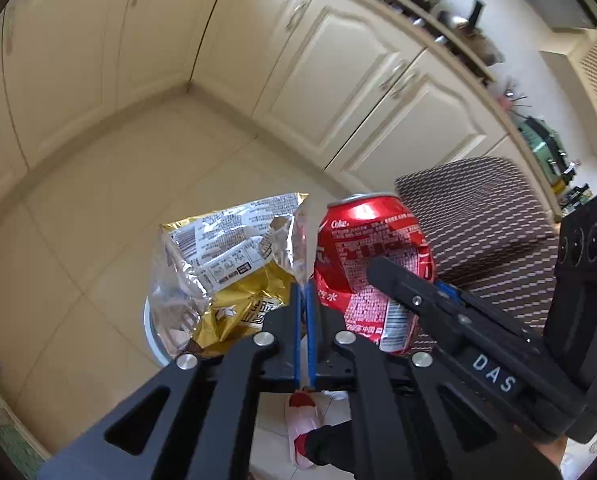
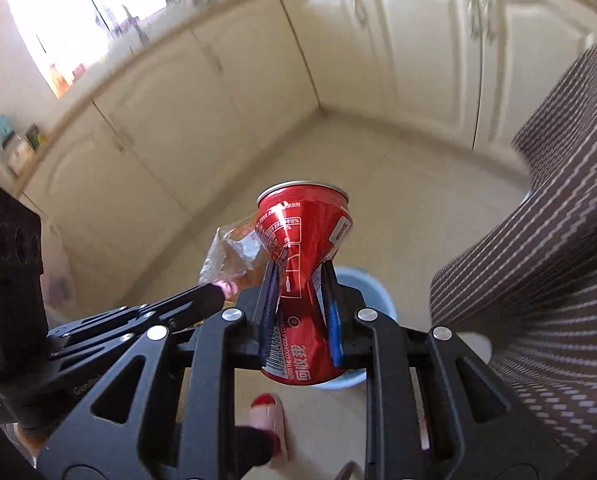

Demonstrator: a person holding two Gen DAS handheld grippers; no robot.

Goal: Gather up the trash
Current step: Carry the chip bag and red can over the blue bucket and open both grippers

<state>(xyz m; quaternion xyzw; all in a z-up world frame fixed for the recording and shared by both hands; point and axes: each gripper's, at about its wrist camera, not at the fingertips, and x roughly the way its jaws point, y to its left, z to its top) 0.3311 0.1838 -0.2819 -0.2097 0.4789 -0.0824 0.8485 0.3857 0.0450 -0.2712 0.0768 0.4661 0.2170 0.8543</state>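
**Operator:** Cream cabinet doors (image 1: 350, 80) wrap around a corner on both of my feeds, above a pale tiled floor (image 1: 98, 240). Up top, a tabletop (image 1: 450, 36) is crowded with kitchen things too blurred for me to name.

**Spotter:** What are your 2 tools carrying?

**Operator:** My left gripper (image 1: 306, 292) has its blue-lined fingers (image 1: 296, 320) together, pinching the clear edge of a crumpled gold snack wrapper (image 1: 222, 264). The wrapper sticks up and out to the left of the fingers, printed label facing me.

**Spotter:** And the other one?

**Operator:** My right gripper (image 2: 300, 280) is clamped on a red cola can (image 2: 302, 248). The fingers (image 2: 332, 312) press into its middle, and the can is dented inward there like a waist. Its silver rim points away from me.

**Spotter:** How close are the 2 pieces of trash?

**Operator:** Side by side, both held in the air. On the left feed the can sits just right of the wrapper; I cannot tell if they touch.

**Spotter:** Anything beneath them?

**Operator:** A pale blue round bin (image 2: 372, 300) stands on the floor directly behind the can on the right feed, mostly hidden by it. A brown striped cushion (image 2: 538, 260) fills the right side. Lower down I see a foot in a pink slipper with a red toe (image 2: 268, 416).
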